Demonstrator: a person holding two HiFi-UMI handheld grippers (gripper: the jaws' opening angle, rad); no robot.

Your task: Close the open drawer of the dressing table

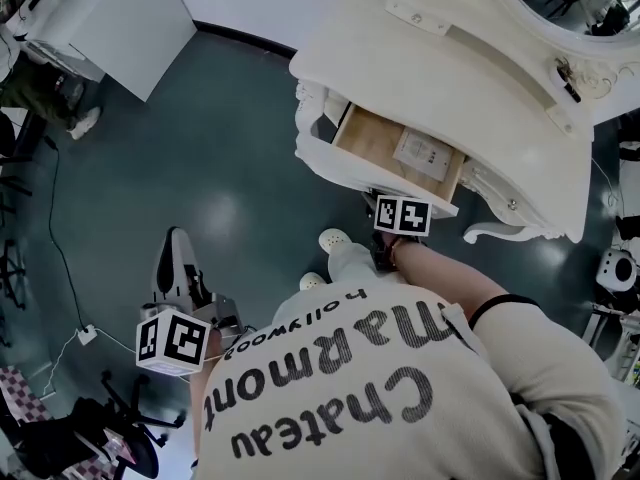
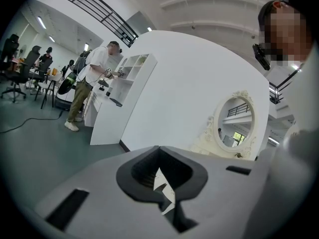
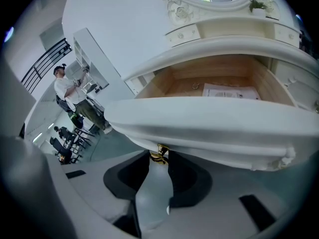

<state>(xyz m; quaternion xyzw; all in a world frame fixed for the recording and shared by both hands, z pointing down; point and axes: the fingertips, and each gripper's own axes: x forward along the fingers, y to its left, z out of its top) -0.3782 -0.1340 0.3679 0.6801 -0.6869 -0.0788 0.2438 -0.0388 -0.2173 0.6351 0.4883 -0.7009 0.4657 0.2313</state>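
Note:
The cream dressing table (image 1: 470, 58) stands at the upper right of the head view, and its drawer (image 1: 385, 143) is pulled out, showing a wooden inside with a sheet of paper (image 1: 420, 153). My right gripper (image 1: 390, 203) is at the drawer's front, just below it. In the right gripper view the white curved drawer front (image 3: 209, 126) fills the middle, and my right gripper (image 3: 158, 163) is shut on the gold handle (image 3: 160, 152) under it. My left gripper (image 1: 178, 253) hangs far to the lower left over the floor. Seen in its own view, the left gripper (image 2: 160, 180) is shut with nothing in it.
The table's oval mirror (image 2: 236, 122) stands against a white wall. A person (image 2: 94, 78) works at a white shelf unit (image 2: 117, 101), with office chairs (image 2: 15, 73) behind. A cable (image 1: 55, 238) runs over the dark floor. My white shoes (image 1: 335, 240) stand before the drawer.

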